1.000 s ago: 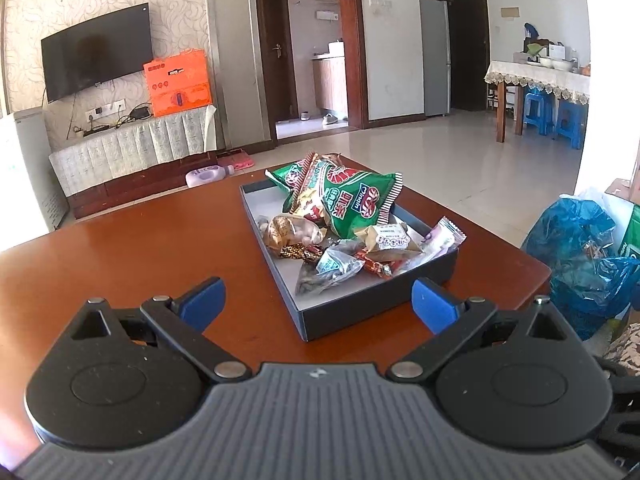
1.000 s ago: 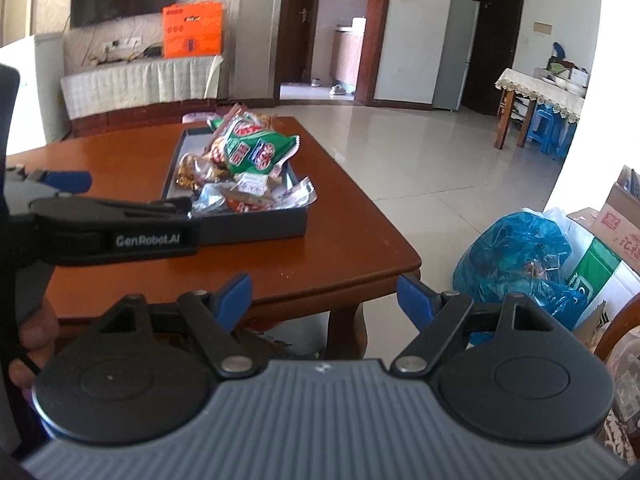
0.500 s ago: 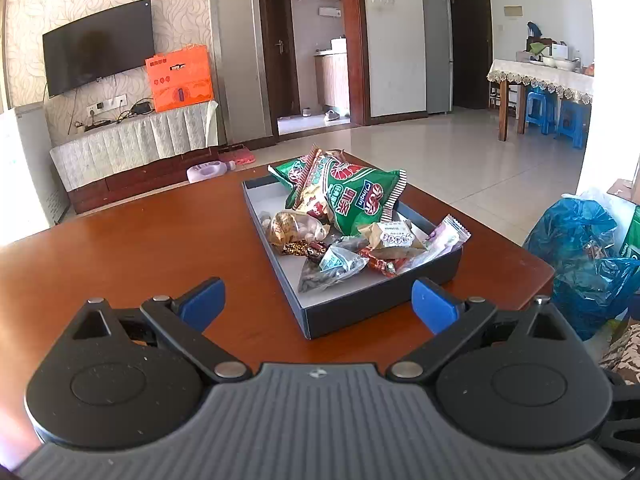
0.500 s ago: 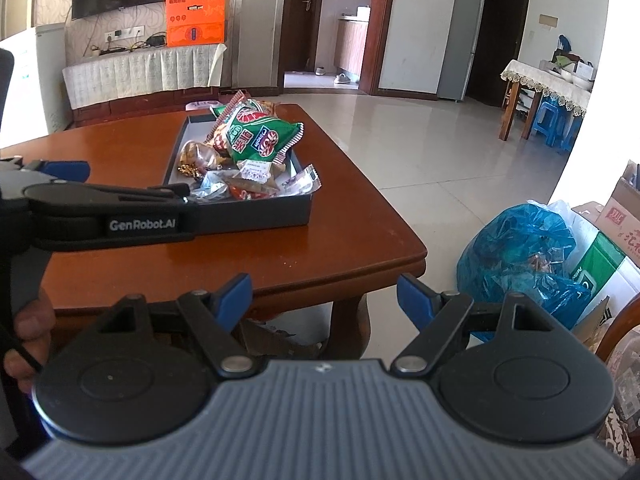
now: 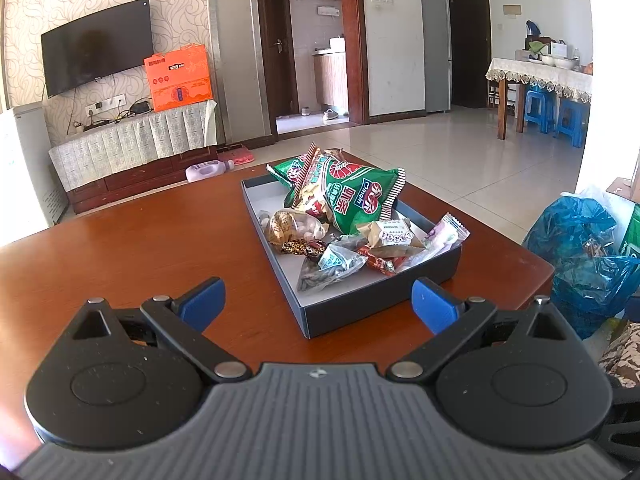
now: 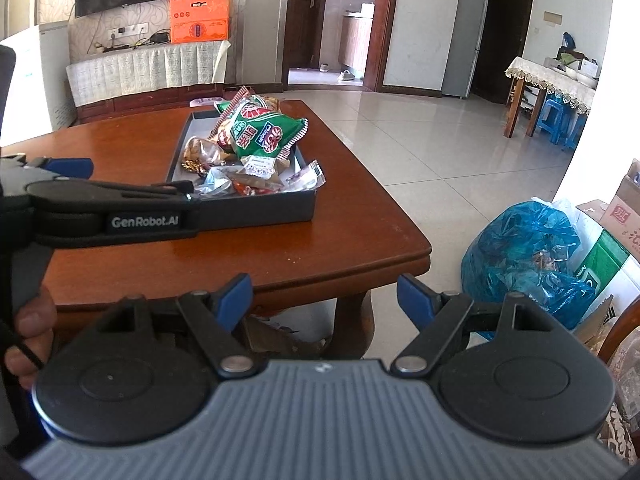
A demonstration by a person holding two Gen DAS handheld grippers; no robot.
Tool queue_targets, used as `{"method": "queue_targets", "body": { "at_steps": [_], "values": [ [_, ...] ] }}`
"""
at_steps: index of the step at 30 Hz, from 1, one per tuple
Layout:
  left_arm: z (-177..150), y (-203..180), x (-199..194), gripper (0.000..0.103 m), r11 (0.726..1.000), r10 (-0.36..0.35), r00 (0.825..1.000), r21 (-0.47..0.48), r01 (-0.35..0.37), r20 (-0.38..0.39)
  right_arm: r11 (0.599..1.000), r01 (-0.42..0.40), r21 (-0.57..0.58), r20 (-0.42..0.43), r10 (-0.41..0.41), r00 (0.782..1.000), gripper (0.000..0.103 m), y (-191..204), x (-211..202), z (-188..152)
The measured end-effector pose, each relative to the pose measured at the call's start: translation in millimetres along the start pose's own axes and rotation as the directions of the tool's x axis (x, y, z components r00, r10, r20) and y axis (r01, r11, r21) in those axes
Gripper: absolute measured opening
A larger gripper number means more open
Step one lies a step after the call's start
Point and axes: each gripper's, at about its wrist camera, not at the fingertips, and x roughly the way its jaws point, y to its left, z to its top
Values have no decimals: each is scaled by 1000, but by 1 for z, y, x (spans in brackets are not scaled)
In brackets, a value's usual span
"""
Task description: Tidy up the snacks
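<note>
A dark shallow tray (image 5: 376, 304) sits on a red-brown wooden table (image 5: 140, 248) and holds a pile of snacks. A big green snack bag (image 5: 352, 196) lies on top, with several small wrapped packets (image 5: 332, 260) in front of it. My left gripper (image 5: 318, 306) is open and empty, just short of the tray's near edge. My right gripper (image 6: 324, 296) is open and empty, off the table's near right corner. The tray (image 6: 256, 210) and green bag (image 6: 260, 132) show in the right wrist view, with the left gripper seen from the side.
A blue plastic bag (image 6: 524, 256) and cardboard boxes (image 6: 616, 224) sit on the tiled floor right of the table. A TV stand with an orange box (image 5: 178, 78) is at the back left. A dining table with blue stools (image 5: 548, 108) stands far right.
Both grippers have risen and tilted a little, so the tray appears slightly lower and nearer in view. Both stay open and empty.
</note>
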Motion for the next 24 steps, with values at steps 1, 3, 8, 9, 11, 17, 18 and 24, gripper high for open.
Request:
{"method": "queue_targets", "body": {
  "at_steps": [1,3,8,9,11,17,18,24],
  "values": [
    [0,0,0,101,1000,1,1000,0,-1,0,1000,0,0,0,0,1000,81,0,0,0],
    [0,0,0,101,1000,0,1000,1,0,0,1000,-2,-1,-2,2,1000,81,0,0,0],
    [0,0,0,101,1000,-1,1000,-3,1,0,1000,-2,-3,-2,2,1000,81,0,0,-1],
    [0,0,0,101,1000,1,1000,-1,-1,1,1000,-3,-3,-2,3,1000,81,0,0,-1],
    [0,-1,1,101,1000,0,1000,0,0,1,1000,-1,-2,-3,1,1000,81,0,0,-1],
    [-1,-1,2,101,1000,0,1000,-1,0,-1,1000,5,-10,-1,-5,1000,81,2,-1,-2],
    [-1,-1,1,101,1000,0,1000,0,0,0,1000,7,-16,0,-7,1000,81,2,-1,-2],
    [-1,-1,2,101,1000,0,1000,0,0,-1,1000,9,-29,2,-9,1000,81,4,0,-2]
  ]
}}
